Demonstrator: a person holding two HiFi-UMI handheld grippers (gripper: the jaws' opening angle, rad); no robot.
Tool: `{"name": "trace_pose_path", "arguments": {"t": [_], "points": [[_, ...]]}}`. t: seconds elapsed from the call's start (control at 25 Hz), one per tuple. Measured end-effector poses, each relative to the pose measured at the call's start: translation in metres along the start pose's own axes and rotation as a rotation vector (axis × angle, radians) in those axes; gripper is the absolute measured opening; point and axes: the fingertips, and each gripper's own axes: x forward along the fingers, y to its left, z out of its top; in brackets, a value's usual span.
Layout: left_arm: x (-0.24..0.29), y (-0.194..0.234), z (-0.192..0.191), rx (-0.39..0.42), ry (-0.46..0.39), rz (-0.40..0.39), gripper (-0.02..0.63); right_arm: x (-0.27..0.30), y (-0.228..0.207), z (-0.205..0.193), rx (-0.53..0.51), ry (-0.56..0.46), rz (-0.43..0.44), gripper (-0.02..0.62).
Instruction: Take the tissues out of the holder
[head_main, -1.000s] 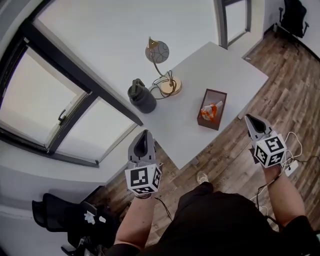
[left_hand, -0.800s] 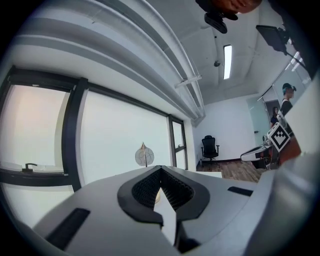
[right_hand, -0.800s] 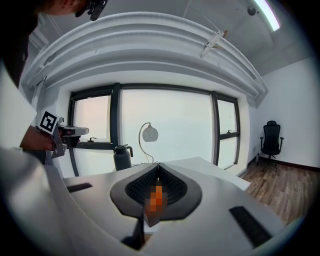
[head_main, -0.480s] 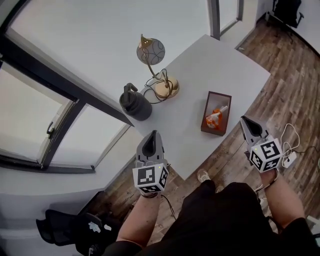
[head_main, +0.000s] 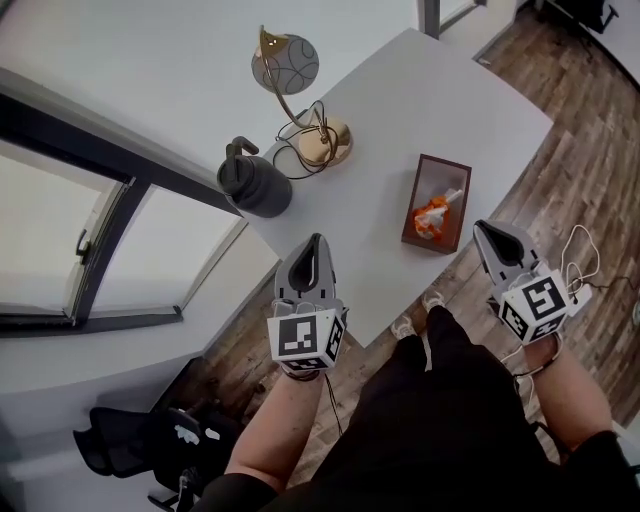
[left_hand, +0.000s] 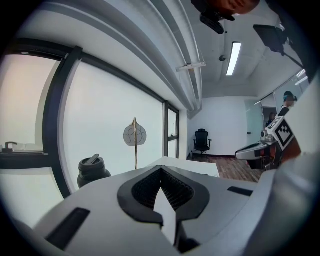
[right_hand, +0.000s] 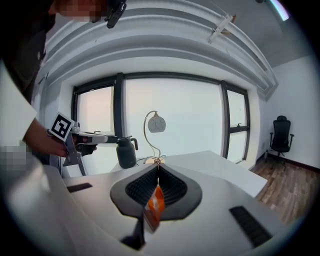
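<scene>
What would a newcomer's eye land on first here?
The brown tissue holder near the front edge of the table, with an orange-and-white tissue showing in it. Next, the left gripper and right gripper, both shut and empty, poised at that edge, the right one beside the holder. Behind stand a gold lamp and a dark jug.

The head view looks steeply down from well above the counter (head_main: 420, 100). Each gripper view rides close behind its own jaws, facing level over the counter toward the windows (head_main: 50, 230). All three share the lamp (head_main: 285, 65) and jug (head_main: 255, 185). The left gripper view also catches the right gripper (left_hand: 239, 155), the right gripper view the left gripper (right_hand: 114, 136).
</scene>
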Motion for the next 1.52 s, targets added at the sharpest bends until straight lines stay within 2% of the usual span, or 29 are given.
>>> {"name": "trace_pose_path", "arguments": {"t": [0.12, 0.36, 0.56, 0.84, 1.2, 1.52], "points": [[0.004, 0.006, -0.005, -0.003, 0.006, 0.026, 0.005, 0.014, 0.004, 0.002, -0.029, -0.041, 0.049, 0.006], [0.005, 0.009, -0.014, -0.026, 0.025, 0.065, 0.005, 0.030, 0.013, -0.010, -0.049, -0.023, 0.147, 0.006], [0.014, 0.001, -0.029, -0.018, 0.065, 0.060, 0.005, 0.045, 0.013, -0.016, -0.070, -0.016, 0.166, 0.011], [0.023, -0.010, -0.042, -0.018, 0.090, 0.058, 0.005, 0.058, 0.013, -0.028, -0.058, -0.007, 0.200, 0.116], [0.027, 0.002, -0.055, -0.005, 0.114, 0.098, 0.005, 0.077, 0.017, -0.042, -0.043, -0.006, 0.218, 0.277], [0.036, 0.008, -0.065, 0.002, 0.138, 0.097, 0.005, 0.094, 0.020, -0.057, -0.053, 0.018, 0.211, 0.284]]}}
